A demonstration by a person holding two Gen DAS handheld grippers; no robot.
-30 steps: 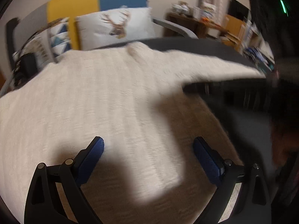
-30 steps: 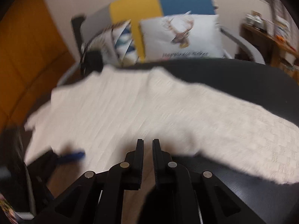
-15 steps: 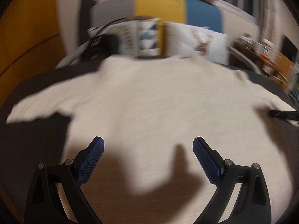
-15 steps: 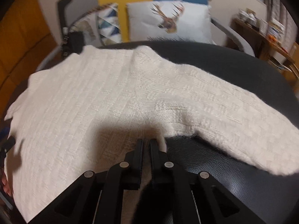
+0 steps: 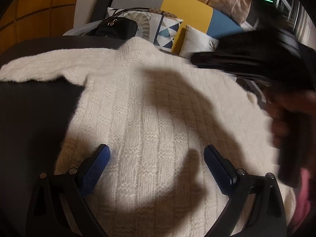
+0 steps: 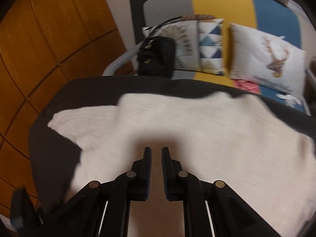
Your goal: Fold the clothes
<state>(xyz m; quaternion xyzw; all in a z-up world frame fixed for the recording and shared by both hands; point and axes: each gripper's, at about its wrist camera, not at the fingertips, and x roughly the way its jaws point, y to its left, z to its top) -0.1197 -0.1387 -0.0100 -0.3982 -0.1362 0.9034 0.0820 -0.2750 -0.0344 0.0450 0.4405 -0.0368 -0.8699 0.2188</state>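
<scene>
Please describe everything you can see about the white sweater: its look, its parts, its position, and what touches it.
The white sweater is a cream, chunky knit with ribbed vertical stripes. It lies spread flat on a dark table, collar toward the sofa. One sleeve stretches out sideways to the left; the other sleeve is hidden behind the right claw. Shadows of the tools fall across the body. The left claw is open above the fabric; the right claw is nearly closed, holding nothing I can see. Whether either touches the knit is unclear.

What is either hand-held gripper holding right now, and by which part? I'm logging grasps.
Nothing. The left hand-held gripper is wide open above the cream sweater; the right hand-held gripper is nearly shut, with nothing between its fingers.
</scene>
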